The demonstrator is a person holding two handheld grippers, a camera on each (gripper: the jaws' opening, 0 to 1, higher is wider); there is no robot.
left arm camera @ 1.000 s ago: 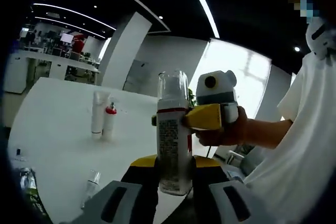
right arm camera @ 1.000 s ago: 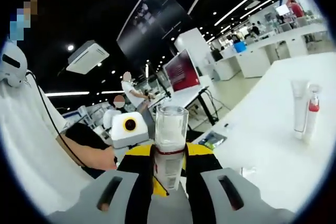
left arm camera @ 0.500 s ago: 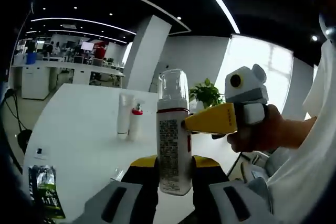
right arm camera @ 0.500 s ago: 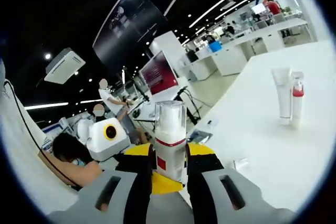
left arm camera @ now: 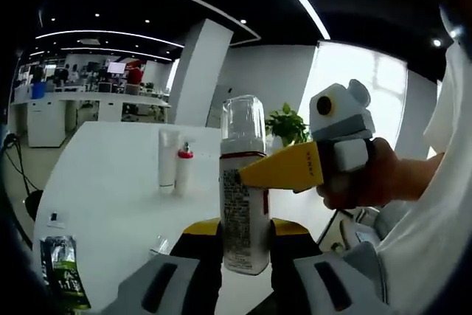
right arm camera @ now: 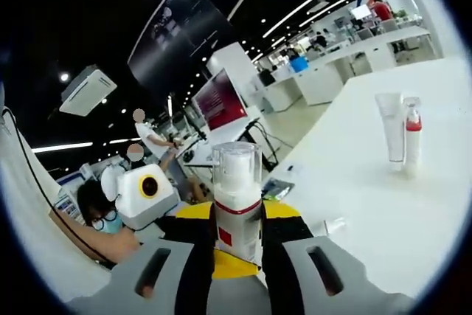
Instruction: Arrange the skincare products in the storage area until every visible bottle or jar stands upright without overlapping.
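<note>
On the white tabletop [left arm camera: 96,189] a tube [left arm camera: 168,168] and a red-capped bottle [left arm camera: 184,170] stand upright, touching; a small vial [left arm camera: 159,243] lies flat nearer. The pump bottle [left arm camera: 243,189] is held in the air, pinched by both the left gripper [left arm camera: 243,256] and right gripper [right arm camera: 237,245]. Best to lower it level beside the pair, apart. Its clear cap [right arm camera: 237,167] looks empty.

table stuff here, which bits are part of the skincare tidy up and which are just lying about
Job:
clear-capped pump bottle, clamped by the left gripper and right gripper
white tube, upright
red-collared bottle, upright beside the tube
small clear bottle, lying down on the white table

Lying about:
green sachet
potted plant
</note>
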